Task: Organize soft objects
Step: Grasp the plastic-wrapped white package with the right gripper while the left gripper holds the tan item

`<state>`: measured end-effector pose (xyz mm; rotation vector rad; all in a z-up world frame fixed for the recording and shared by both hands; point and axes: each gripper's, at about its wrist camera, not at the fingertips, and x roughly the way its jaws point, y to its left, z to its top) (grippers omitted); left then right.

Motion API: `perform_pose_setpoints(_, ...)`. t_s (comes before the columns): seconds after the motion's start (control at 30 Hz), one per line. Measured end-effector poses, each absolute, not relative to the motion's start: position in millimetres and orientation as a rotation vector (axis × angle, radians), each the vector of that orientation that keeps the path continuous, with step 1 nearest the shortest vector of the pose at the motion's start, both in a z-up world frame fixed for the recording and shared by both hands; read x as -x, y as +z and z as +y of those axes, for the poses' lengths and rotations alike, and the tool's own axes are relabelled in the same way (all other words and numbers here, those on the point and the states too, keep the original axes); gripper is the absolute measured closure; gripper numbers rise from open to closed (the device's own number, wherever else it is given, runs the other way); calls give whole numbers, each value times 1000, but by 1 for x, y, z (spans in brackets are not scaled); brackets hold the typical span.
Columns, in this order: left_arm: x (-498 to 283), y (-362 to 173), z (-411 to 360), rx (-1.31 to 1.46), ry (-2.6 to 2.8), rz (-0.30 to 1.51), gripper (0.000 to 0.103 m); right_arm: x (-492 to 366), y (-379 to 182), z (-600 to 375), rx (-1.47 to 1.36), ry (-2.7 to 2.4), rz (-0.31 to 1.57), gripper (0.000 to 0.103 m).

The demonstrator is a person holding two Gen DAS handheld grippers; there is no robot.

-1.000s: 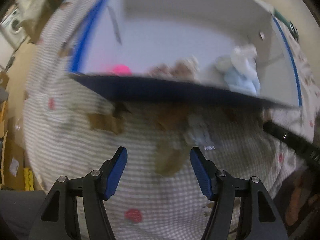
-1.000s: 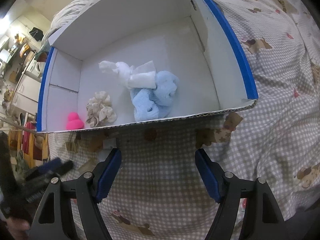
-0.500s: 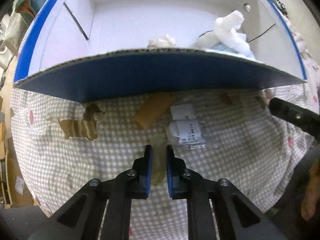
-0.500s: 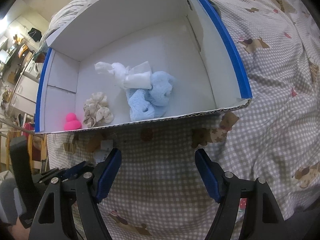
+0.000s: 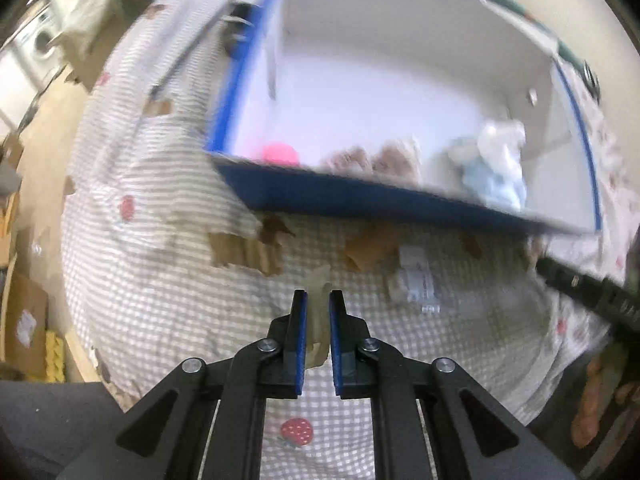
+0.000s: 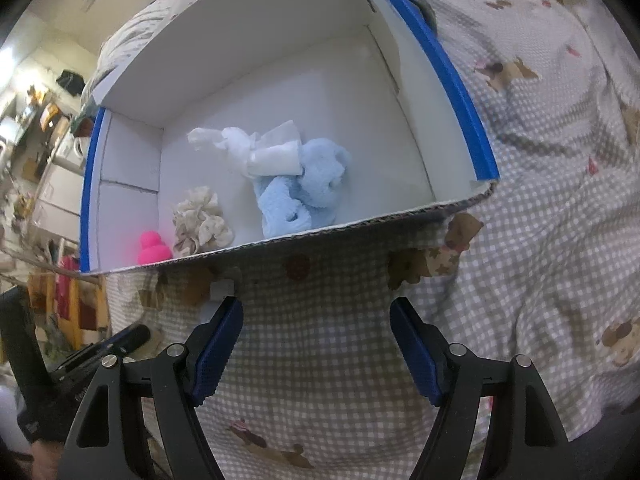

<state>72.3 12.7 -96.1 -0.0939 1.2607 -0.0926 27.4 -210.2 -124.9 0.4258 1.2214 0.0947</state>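
My left gripper is shut on a small pale beige soft piece, which pokes out above the blue pads over the checked bedspread. Just beyond stands a white cardboard box with blue outer walls. Inside it lie a pink sponge, a beige scrunchie, a light blue fluffy cloth and a white cloth. My right gripper stands open above the bedspread in front of the box, nothing between its pads.
A clear packet with a white label lies on the bedspread between the left gripper and the box. The right tool's black finger reaches in from the right. Floor and cardboard lie past the bed's left edge.
The left jaws closed on the pale piece on the bedspread, then lifted it and drew back from the box. The right gripper kept still and open.
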Motion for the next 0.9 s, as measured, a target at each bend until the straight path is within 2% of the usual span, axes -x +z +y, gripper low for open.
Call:
perform_pose_setpoints(0.17, -71, -75, 39, 176, -64, 1199, 94, -26, -130, -226, -568, 124, 1229, 23)
perform_pose_setpoints(0.43, -70, -69, 27, 177, -39, 1193, 94, -28, -129, -218, -763, 283, 1203, 23)
perform_pose_setpoints(0.63, -70, -72, 31, 161, -13, 1210, 93, -44, -143, -154, -507, 257, 1299, 23)
perform_pose_setpoints(0.9, -69, -75, 32, 169, -6, 1219, 93, -56, -165, -84, -184, 207, 1334, 23)
